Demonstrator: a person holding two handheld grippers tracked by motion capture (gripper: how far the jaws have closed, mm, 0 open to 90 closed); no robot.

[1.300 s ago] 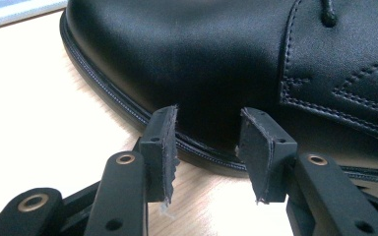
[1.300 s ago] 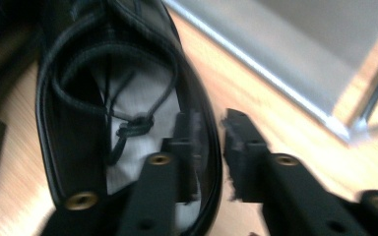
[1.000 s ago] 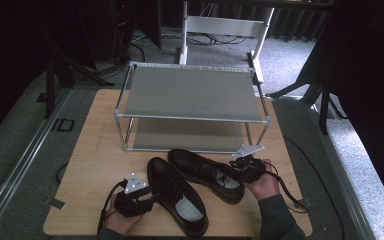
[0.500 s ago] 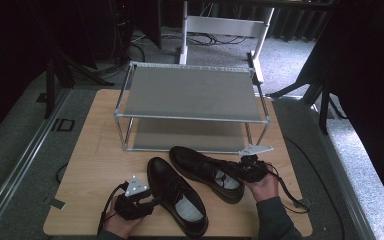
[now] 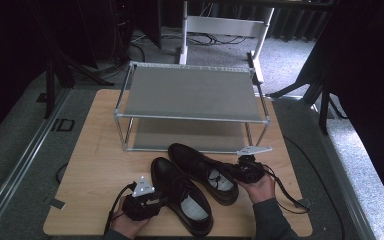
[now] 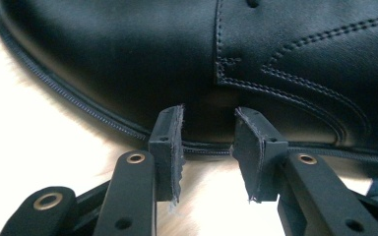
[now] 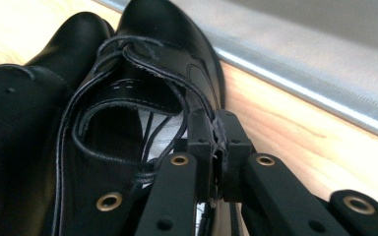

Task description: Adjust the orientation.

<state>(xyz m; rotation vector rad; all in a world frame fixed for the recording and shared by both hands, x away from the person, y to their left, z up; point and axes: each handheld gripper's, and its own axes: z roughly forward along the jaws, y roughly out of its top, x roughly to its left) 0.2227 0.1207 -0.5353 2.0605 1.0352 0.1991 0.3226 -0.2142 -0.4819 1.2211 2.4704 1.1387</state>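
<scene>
While both shoes sat on the table (image 5: 95,150) before the rack (image 5: 190,92):
right gripper (image 7: 215,129): pinched the far shoe (image 5: 200,162) collar; thin grip might slip
left gripper (image 6: 206,129): jaws just closing, gaping at the near shoe (image 6: 226,59) side, nothing between; could shove it

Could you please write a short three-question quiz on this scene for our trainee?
1. True or false: the right hand-held gripper is shut on the opening edge of the farther black lace-up shoe.
2. How many shoes lie on the wooden table?
3. The metal shoe rack stands: A) between the shoes; B) beyond them; C) on the floor.
Key: 1 true; 2 two, the other being the nearer shoe; 3 B.
</scene>
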